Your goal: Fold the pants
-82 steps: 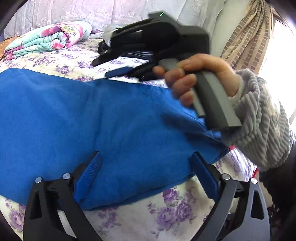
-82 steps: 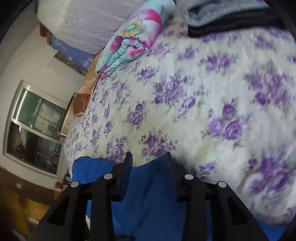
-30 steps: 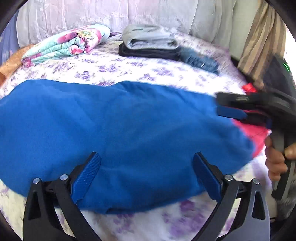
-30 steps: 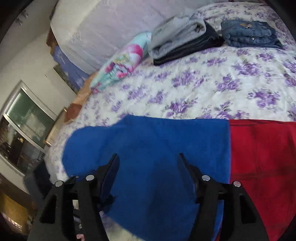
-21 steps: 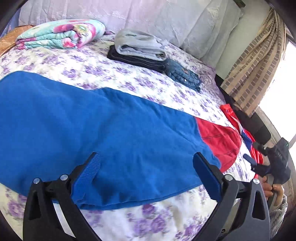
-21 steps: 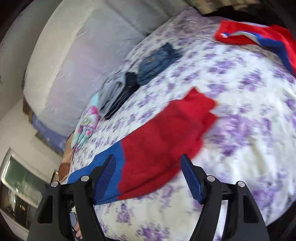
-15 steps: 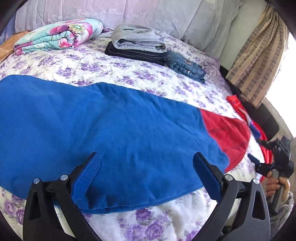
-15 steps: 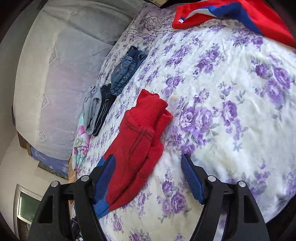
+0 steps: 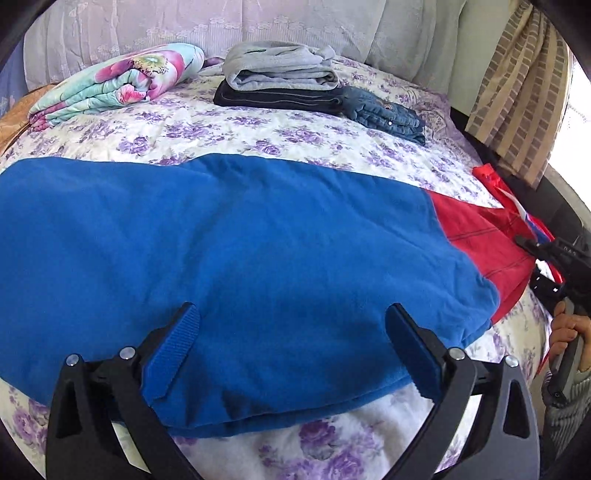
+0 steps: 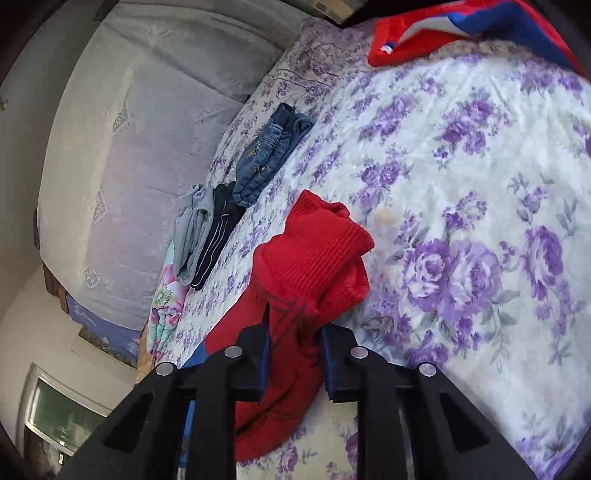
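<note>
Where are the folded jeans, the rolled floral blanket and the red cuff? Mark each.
folded jeans (image 9: 388, 112): left wrist view, middle of the denim stack.
rolled floral blanket (image 9: 122, 83): left wrist view, middle of the roll.
red cuff (image 10: 317, 240): right wrist view, ribbed knit.

Floral bedspread (image 9: 295, 133); lilac padded headboard (image 9: 258, 26); striped curtain (image 9: 517, 92), bright daylight.

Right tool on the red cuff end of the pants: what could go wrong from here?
1. The right tool has just been closing on the bunched red cuff; it may pinch one layer only, so the legs split when lifted.
2. The left tool is open over the blue part, pinning nothing; the pants may slide when pulled.
3. The other red and blue garment lies near and could snag.
</note>
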Action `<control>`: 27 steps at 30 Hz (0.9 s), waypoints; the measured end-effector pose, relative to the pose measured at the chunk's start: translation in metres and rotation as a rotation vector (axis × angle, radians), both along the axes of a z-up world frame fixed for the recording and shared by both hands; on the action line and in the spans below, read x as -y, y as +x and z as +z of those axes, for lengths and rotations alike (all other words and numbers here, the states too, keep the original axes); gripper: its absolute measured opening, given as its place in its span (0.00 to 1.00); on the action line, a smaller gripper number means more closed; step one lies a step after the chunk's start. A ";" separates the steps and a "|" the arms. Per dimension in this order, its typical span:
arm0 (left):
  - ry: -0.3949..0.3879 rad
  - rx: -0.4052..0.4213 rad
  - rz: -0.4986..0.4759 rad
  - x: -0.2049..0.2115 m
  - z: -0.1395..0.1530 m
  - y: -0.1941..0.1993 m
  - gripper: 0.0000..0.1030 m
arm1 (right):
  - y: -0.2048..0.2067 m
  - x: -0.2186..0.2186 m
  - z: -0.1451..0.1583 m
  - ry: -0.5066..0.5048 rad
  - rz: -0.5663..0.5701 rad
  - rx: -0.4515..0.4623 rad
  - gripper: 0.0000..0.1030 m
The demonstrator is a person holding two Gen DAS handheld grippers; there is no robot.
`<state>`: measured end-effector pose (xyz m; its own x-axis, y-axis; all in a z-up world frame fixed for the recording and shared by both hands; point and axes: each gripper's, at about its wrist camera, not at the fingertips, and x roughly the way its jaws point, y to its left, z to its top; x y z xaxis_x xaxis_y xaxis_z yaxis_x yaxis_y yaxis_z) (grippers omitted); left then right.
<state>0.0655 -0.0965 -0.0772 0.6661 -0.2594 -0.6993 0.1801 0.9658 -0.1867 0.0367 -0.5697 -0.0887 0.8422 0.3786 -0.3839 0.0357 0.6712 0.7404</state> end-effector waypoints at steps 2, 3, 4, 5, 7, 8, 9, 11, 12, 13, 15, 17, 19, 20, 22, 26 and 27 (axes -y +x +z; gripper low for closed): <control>-0.034 0.026 0.030 -0.011 0.008 -0.007 0.95 | -0.009 -0.015 0.020 -0.128 -0.017 0.051 0.21; -0.048 0.040 0.046 -0.017 0.012 -0.011 0.95 | -0.011 -0.025 0.032 -0.200 -0.020 0.080 0.21; -0.053 0.056 0.073 -0.025 0.016 -0.014 0.95 | -0.015 -0.037 0.044 -0.272 -0.020 0.109 0.21; -0.057 0.077 0.106 -0.034 0.022 -0.019 0.95 | -0.019 -0.052 0.059 -0.357 -0.016 0.144 0.21; -0.077 0.115 0.178 -0.059 0.034 -0.027 0.95 | -0.023 -0.084 0.081 -0.501 0.005 0.209 0.21; -0.085 0.119 0.207 -0.070 0.037 -0.030 0.95 | -0.024 -0.102 0.089 -0.565 0.024 0.239 0.21; -0.098 0.118 0.241 -0.084 0.041 -0.033 0.95 | -0.025 -0.121 0.096 -0.623 0.047 0.266 0.21; -0.136 0.115 0.301 -0.108 0.043 -0.038 0.95 | -0.024 -0.159 0.104 -0.726 0.095 0.310 0.21; -0.166 0.117 0.335 -0.123 0.044 -0.042 0.95 | -0.024 -0.181 0.104 -0.785 0.122 0.333 0.21; -0.193 0.120 0.364 -0.136 0.044 -0.045 0.95 | -0.024 -0.200 0.105 -0.837 0.146 0.350 0.20; -0.218 0.128 0.404 -0.155 0.045 -0.051 0.95 | -0.027 -0.246 0.098 -0.967 0.202 0.379 0.20; -0.213 0.138 0.434 -0.169 0.046 -0.055 0.95 | -0.025 -0.291 0.082 -1.095 0.270 0.389 0.20; -0.193 0.150 0.460 -0.179 0.049 -0.059 0.95 | -0.020 -0.327 0.059 -1.225 0.330 0.386 0.21; -0.189 0.154 0.470 -0.183 0.050 -0.061 0.95 | -0.016 -0.343 0.044 -1.287 0.375 0.361 0.21; -0.184 0.155 0.497 -0.193 0.050 -0.064 0.95 | -0.010 -0.362 0.021 -1.330 0.479 0.298 0.29; -0.198 0.111 0.552 -0.216 0.040 -0.061 0.95 | -0.020 -0.362 0.024 -1.318 0.511 0.300 0.39; -0.209 0.099 0.561 -0.220 0.037 -0.062 0.95 | -0.023 -0.358 0.031 -1.281 0.523 0.300 0.43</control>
